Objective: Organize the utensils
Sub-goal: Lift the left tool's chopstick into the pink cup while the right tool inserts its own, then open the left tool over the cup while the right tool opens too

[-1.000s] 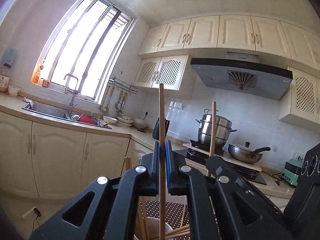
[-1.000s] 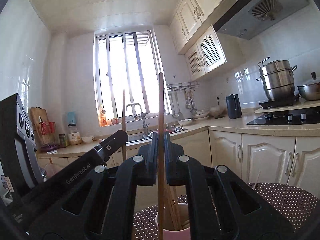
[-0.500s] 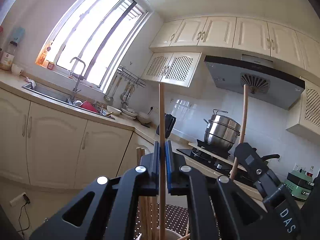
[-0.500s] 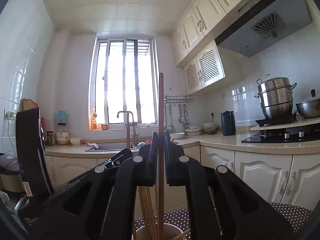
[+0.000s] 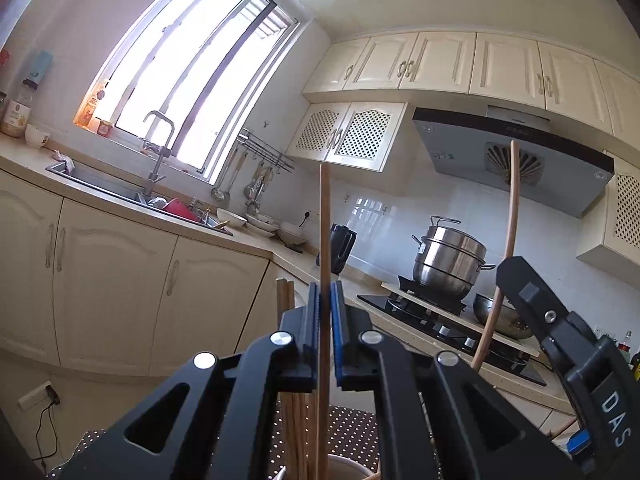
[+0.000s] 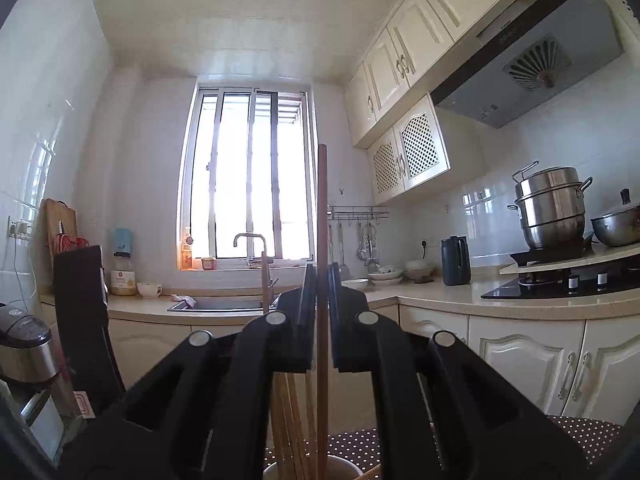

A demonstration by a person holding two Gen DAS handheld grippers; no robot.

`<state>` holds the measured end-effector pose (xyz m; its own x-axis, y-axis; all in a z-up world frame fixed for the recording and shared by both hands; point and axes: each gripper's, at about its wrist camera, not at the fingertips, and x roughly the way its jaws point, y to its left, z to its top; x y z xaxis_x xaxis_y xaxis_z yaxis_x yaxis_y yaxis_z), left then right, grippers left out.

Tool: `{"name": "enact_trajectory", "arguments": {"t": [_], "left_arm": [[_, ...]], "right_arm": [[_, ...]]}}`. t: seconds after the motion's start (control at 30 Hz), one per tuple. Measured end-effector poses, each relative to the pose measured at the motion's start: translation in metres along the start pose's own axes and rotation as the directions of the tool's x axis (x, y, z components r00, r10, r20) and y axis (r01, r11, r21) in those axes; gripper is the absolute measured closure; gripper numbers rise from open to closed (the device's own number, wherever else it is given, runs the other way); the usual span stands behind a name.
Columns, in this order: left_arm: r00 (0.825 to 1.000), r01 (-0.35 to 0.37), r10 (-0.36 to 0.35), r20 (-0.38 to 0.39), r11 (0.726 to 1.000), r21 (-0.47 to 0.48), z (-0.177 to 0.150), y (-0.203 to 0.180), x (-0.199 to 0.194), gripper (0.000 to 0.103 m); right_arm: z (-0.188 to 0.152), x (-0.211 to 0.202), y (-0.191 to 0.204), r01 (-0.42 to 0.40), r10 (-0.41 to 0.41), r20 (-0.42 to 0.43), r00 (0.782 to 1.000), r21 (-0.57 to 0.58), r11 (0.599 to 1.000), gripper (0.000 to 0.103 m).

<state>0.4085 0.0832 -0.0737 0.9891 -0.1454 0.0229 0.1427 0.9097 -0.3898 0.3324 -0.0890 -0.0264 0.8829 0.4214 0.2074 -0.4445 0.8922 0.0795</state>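
My left gripper (image 5: 325, 300) is shut on a light wooden chopstick (image 5: 323, 240) held upright, its lower end in a white cup (image 5: 344, 468) with several other chopsticks (image 5: 298, 420). My right gripper (image 6: 319, 280) is shut on a darker wooden chopstick (image 6: 322, 216), also upright, reaching down into the same cup (image 6: 340, 466) among several chopsticks (image 6: 288, 420). The right gripper also shows in the left wrist view (image 5: 560, 340) with its chopstick (image 5: 510, 220). The cup stands on a dark polka-dot cloth (image 6: 580, 432).
Cream kitchen cabinets (image 6: 520, 360), a sink with tap (image 6: 248, 240), a stove with steel pots (image 6: 552, 208), a black kettle (image 6: 454, 260) and a range hood (image 5: 512, 156) lie beyond. A rice cooker (image 6: 24, 344) is at the left.
Both grippers have sunk lower with their chopsticks toward the cup, and both views have tilted upward. The right gripper has drifted right in the left wrist view.
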Motion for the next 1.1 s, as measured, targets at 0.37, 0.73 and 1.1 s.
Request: {"name": "enact_trajectory", "arguments": {"t": [0.37,0.73,1.1], "left_arm": [[1.000,-0.022,0.022,0.000,0.998,0.052,0.006,-0.002,-0.011,0.072],[0.999,-0.037,0.038,-0.015,0.997,0.061,0.012,-0.003,-0.018,0.070],[0.998,-0.052,0.055,-0.032,0.996,0.069,0.021,-0.009,-0.030,0.064]], "right_arm": [[-0.001,-0.001,-0.002,-0.004,0.004,-0.003,1.000,0.011,1.000,0.097],[0.000,-0.002,-0.001,0.019,-0.018,-0.018,1.000,0.022,1.000,0.088],[0.013,-0.015,0.001,0.035,-0.034,-0.030,0.999,0.021,0.999,0.059]]}}
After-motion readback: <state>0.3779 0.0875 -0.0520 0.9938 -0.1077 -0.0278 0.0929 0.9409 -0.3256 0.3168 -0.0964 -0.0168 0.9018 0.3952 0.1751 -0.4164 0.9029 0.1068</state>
